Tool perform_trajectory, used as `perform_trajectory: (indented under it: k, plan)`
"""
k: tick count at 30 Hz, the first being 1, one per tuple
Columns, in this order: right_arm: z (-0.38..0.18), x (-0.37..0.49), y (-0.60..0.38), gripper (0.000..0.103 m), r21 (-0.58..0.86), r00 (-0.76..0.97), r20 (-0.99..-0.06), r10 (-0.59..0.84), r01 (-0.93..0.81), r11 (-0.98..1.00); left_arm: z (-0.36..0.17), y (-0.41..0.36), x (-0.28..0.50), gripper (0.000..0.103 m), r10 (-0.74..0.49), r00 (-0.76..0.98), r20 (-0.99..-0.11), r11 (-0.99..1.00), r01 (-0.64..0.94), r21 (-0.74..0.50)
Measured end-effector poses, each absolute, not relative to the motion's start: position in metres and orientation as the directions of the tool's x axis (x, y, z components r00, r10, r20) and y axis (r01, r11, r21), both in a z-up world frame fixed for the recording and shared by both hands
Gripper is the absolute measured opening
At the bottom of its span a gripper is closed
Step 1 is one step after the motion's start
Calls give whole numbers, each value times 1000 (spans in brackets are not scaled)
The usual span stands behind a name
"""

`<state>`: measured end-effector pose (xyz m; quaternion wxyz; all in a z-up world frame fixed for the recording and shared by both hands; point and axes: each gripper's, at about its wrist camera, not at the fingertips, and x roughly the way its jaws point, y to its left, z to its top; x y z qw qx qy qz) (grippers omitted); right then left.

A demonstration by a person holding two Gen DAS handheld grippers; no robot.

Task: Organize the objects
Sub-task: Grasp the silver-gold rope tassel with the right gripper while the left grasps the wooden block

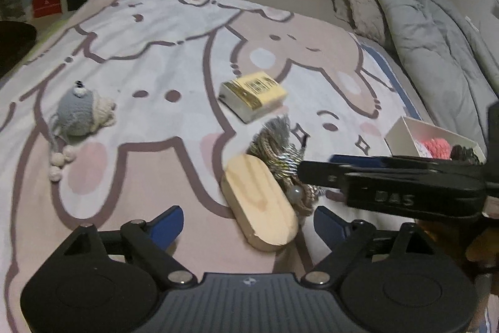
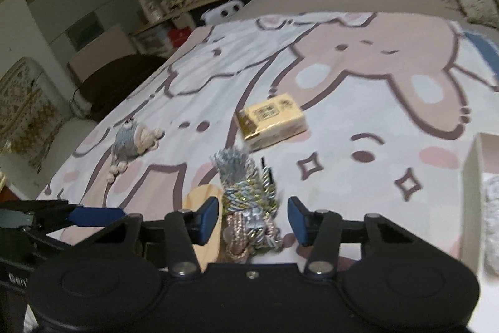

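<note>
Tongs spread: left (image 1: pixel 246 227) straddle wooden block (image 1: pixel 260 205), right (image 2: pixel 252 220) straddle tassels (image 2: pixel 249 198).

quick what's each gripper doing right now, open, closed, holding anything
Left gripper: open, straddling the wooden block, not gripping it.
Right gripper: open around the tassel bundle, pads not touching it.
</note>
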<state>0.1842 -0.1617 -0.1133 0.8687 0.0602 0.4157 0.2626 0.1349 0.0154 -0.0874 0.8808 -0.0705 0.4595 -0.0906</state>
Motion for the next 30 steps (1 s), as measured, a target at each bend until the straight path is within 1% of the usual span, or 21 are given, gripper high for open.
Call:
perform_trajectory:
  k: [5, 7, 9, 13, 18, 20, 24, 30]
  plan:
    - [-130, 193, -155, 51, 326, 473, -724, 501, -406, 854, -96, 8, 139, 84, -254, 544, -800, 967, 120, -225]
    - [-134, 195, -156, 51, 354, 465, -717, 519, -399, 846, -100, 6, 141, 81, -263, 537, -801, 964, 124, -234]
    - [-134, 196, -158, 41, 383, 452, -706, 545, -403, 831, -104, 4, 142, 80, -271, 530, -804, 962, 125, -242]
    - [-131, 190, -157, 38, 351, 470, -704, 531, -420, 837, -110, 2, 145, 79, -277, 523, -806, 960, 124, -249]
    - [-117, 181, -175, 36, 345, 500, -709, 498, -370, 863, -114, 3, 148, 79, -276, 527, -804, 960, 112, -257]
    - [-113, 176, -187, 29, 348, 510, -718, 474, -327, 879, -116, 2, 148, 79, -271, 523, -808, 962, 115, -248]
    - [-113, 164, -201, 29, 348, 499, -748, 438, -267, 899, -121, -2, 146, 75, -231, 517, -824, 973, 136, -187]
    - [-116, 145, -203, 30, 348, 442, -791, 424, -246, 905, -115, 8, 138, 75, -179, 509, -842, 984, 99, -149]
